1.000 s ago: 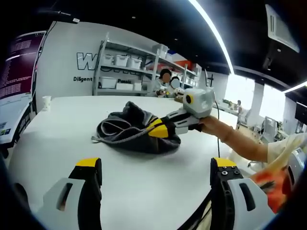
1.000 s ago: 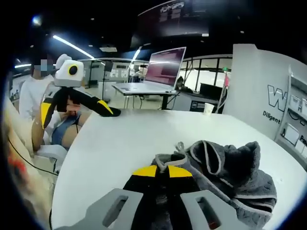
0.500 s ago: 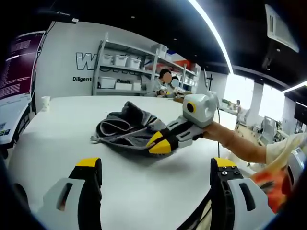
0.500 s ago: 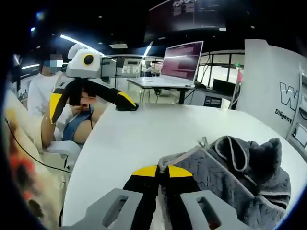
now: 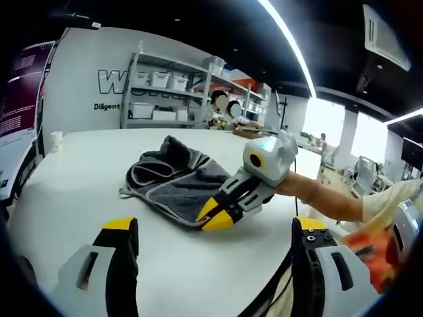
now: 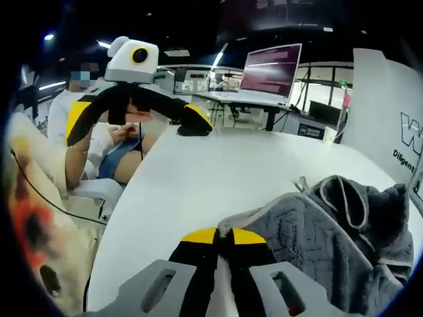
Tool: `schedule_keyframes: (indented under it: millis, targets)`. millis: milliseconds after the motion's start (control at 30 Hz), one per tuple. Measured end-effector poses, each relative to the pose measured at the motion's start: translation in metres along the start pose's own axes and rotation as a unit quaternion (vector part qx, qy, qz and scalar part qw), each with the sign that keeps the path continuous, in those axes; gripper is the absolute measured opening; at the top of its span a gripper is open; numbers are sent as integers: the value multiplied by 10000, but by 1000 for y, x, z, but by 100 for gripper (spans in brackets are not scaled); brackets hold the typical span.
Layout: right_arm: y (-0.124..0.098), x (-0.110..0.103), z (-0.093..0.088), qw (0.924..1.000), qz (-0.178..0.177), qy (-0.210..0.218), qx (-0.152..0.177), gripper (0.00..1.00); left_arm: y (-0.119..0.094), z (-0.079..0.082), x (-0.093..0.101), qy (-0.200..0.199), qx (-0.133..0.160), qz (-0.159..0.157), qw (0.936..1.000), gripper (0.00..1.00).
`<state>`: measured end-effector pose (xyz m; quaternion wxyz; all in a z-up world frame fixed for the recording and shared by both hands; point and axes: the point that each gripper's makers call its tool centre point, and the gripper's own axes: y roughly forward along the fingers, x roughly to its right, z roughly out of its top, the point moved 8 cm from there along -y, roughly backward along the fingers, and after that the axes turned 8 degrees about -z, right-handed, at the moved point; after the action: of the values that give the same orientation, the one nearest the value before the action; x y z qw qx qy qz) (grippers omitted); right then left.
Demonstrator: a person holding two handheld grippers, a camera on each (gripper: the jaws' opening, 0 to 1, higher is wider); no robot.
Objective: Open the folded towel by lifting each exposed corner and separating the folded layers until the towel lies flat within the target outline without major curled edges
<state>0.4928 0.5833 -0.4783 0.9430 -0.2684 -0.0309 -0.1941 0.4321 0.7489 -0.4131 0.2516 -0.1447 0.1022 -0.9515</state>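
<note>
A grey towel (image 5: pixel 172 181) with pale edging lies partly spread on the white table (image 5: pixel 79 178), still bunched at its far end. My right gripper (image 5: pixel 215 216) is shut on the towel's near corner, holding it low over the table. In the right gripper view the towel (image 6: pixel 324 244) runs from my right gripper (image 6: pixel 223 236) to the right, rumpled at the far side. My left gripper (image 5: pixel 211 234) stands open near the table's front edge, nothing between its jaws. It also appears as the left gripper (image 6: pixel 135 109) open above the table's far edge.
A small white cup (image 5: pixel 56 140) stands at the table's far left. Metal shelves (image 5: pixel 168 92) with white bins line the back wall. A laptop (image 6: pixel 271 72) sits on another desk. A seated person (image 6: pixel 86 139) is beside the table edge.
My right gripper has pulled the towel's corner toward the near side of the table, and the bunched towel has spread out flatter. The left gripper stayed open and about in place.
</note>
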Motion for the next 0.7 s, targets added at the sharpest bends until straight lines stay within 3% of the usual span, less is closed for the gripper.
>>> schedule_keyframes:
  millis: [267, 467, 567, 700]
  targets:
    - [0, -11, -4, 10000, 7, -2, -41, 1, 3, -3, 5, 8, -77, -62, 10000, 94]
    - [-4, -10, 0, 9997, -168, -156, 126, 4, 2, -3, 5, -10, -54, -98, 9999, 94]
    - [-8, -8, 7, 9986, -269, -350, 285, 10, 2, -3, 7, -10, -23, -164, 9999, 95]
    - [-14, 2, 14, 9965, -551, -478, 416, 28, 2, -1, 8, 19, 24, -200, 9998, 97]
